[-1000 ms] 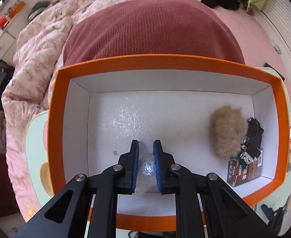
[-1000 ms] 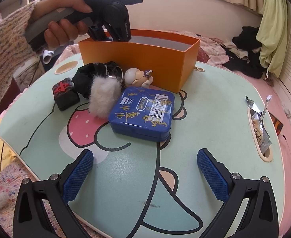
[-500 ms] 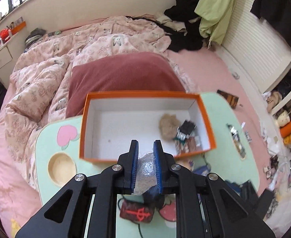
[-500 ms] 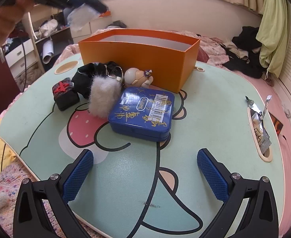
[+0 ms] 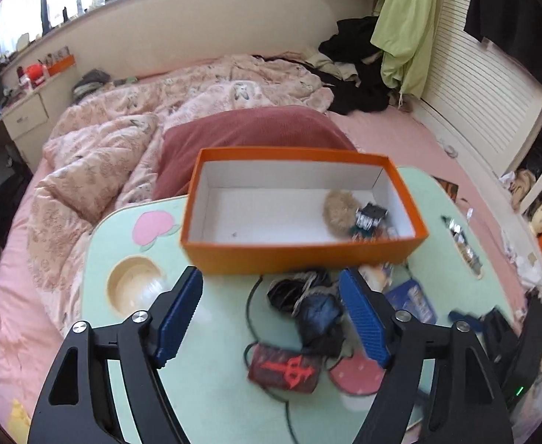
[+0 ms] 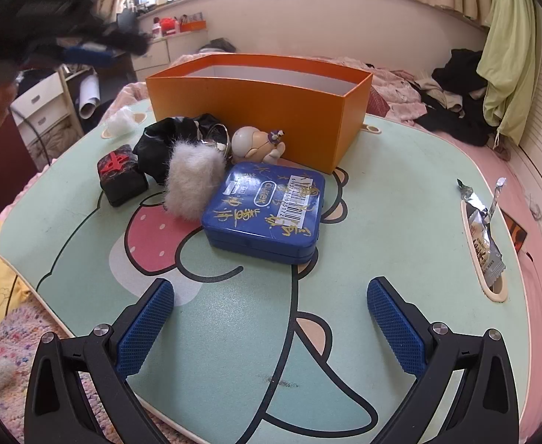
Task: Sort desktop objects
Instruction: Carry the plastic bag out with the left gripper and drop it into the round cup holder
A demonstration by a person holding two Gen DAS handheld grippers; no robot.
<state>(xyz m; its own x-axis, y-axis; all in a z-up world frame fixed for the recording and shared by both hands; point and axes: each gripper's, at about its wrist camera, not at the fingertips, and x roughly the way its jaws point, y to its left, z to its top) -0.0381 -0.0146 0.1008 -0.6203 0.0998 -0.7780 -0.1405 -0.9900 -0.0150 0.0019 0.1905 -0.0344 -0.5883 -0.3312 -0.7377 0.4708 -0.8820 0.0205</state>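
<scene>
Left gripper: the left gripper (image 5: 271, 318) hangs above the near side of the table with its blue-padded jaws opening and nothing between them; it points down at the loose pile in front of the box.
Right gripper: the right gripper (image 6: 267, 322) sits low over the near table edge, jaws spread wide and empty.
Sorting box: the open orange cardboard box with a white inside (image 5: 300, 248) stands beyond the left gripper's fingertips; a tan fluffy pom-pom (image 5: 339, 211) and some small dark items lie at its right end.
Clear wad: a crumpled clear plastic wad (image 6: 122, 121) lies on the pale green cartoon-printed table (image 6: 400, 199), left of the box and outside it, well ahead of the right gripper.
Remaining items: ahead of the right gripper lie a flat blue tin with gold writing (image 6: 267, 211), a grey-white fur pom-pom (image 6: 191, 185), a black crumpled cloth bundle (image 6: 160, 144), a small dark box with a red mark (image 6: 121, 174) and a round beige figurine (image 6: 256, 142), packed close against the box's front wall.
Risk, missed sort: the wad appears to be outside the box, so it likely needs another pick; being light and slippery, it could skid off the table edge under a pad.
Risk, clutter: the pile items touch, so a grasp on one may drag a neighbour or snag the cloth.
Risk, box: a pad catching the rim could shove the light box toward the bed.
</scene>
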